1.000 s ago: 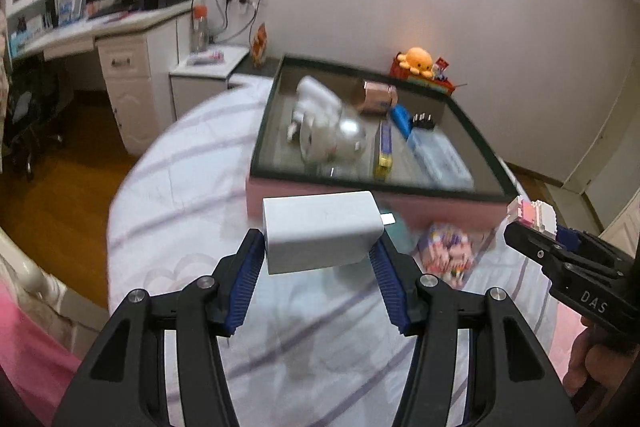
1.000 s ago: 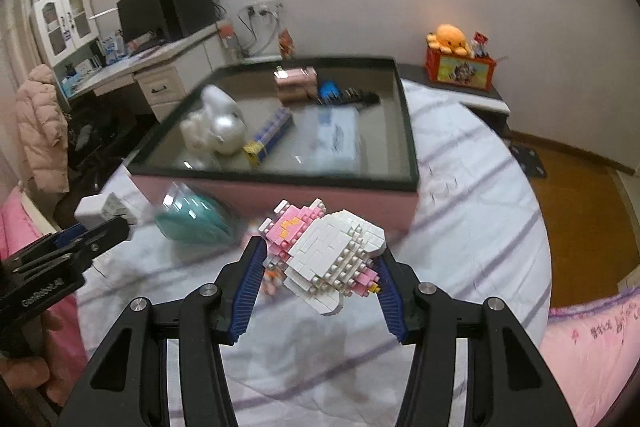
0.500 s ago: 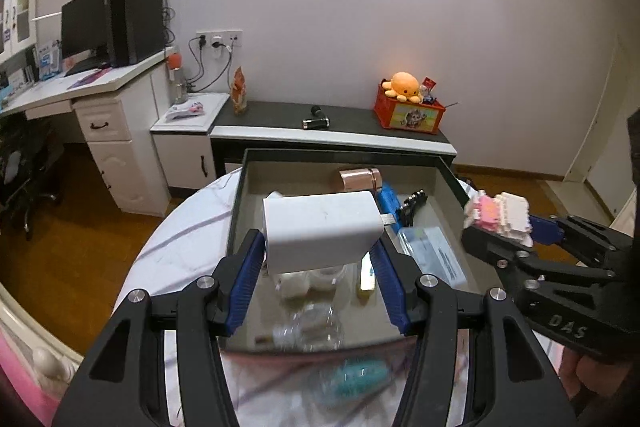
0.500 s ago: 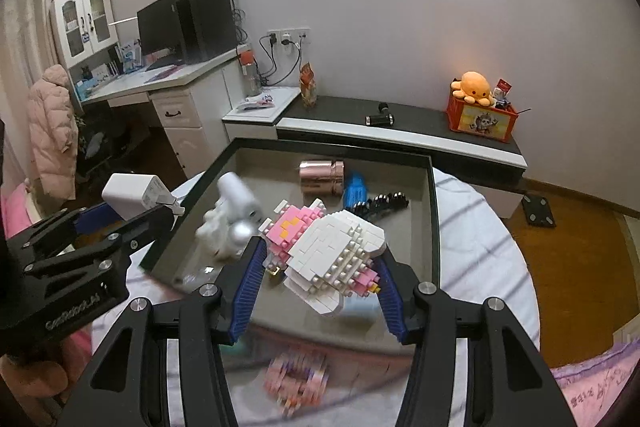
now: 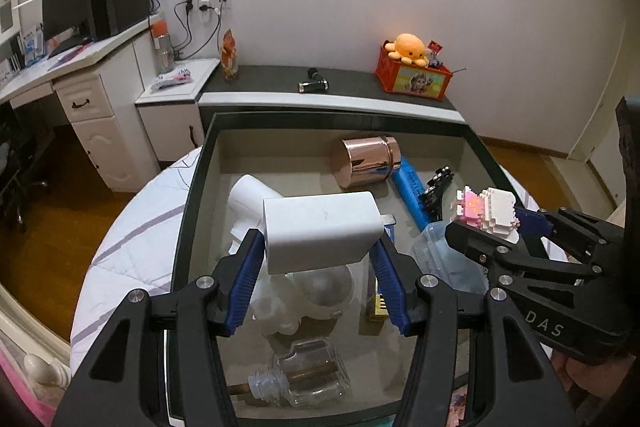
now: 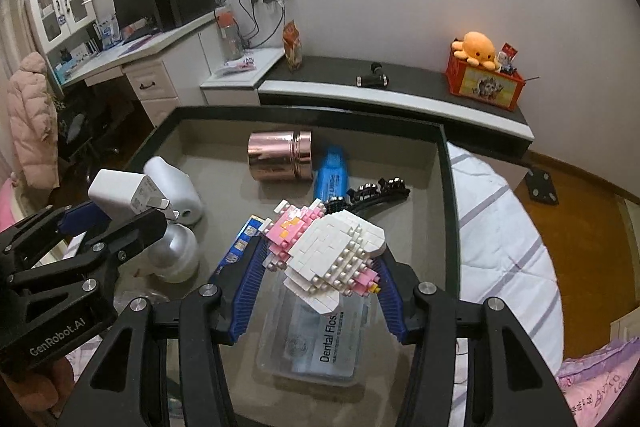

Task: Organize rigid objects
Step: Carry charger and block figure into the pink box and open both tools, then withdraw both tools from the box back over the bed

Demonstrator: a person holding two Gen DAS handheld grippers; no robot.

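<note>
The left gripper (image 5: 320, 263) is clamping a white charger (image 5: 320, 229) by its two flat sides, blue pads (image 5: 249, 277) pressing in, plug prongs sticking out to the right where nothing blocks them. That side grip is keeping the underside free for setting down. Below and just beyond these fingers, inside the tray (image 5: 192, 195), a clear bottle (image 5: 304, 377) is lying nearest, then a white-and-silver device (image 5: 308, 287), so open floor there is scarce.

The right gripper (image 6: 320, 267) is squeezing a brick figure (image 6: 328, 247), pink and white, across its width, likely because its studded faces give the pads purchase. Under these fingers a floss box (image 6: 316, 343) is lying flat; whether the figure is clearing it is hard to judge from this angle. Ahead of the fingertips are a blue bar (image 6: 330, 173) and a black chain (image 6: 372, 193), and farthest a copper can (image 6: 280, 155) is resting on its side near the far wall. Both loads are hanging above the tray, seemingly for release among the things gathered there.
</note>
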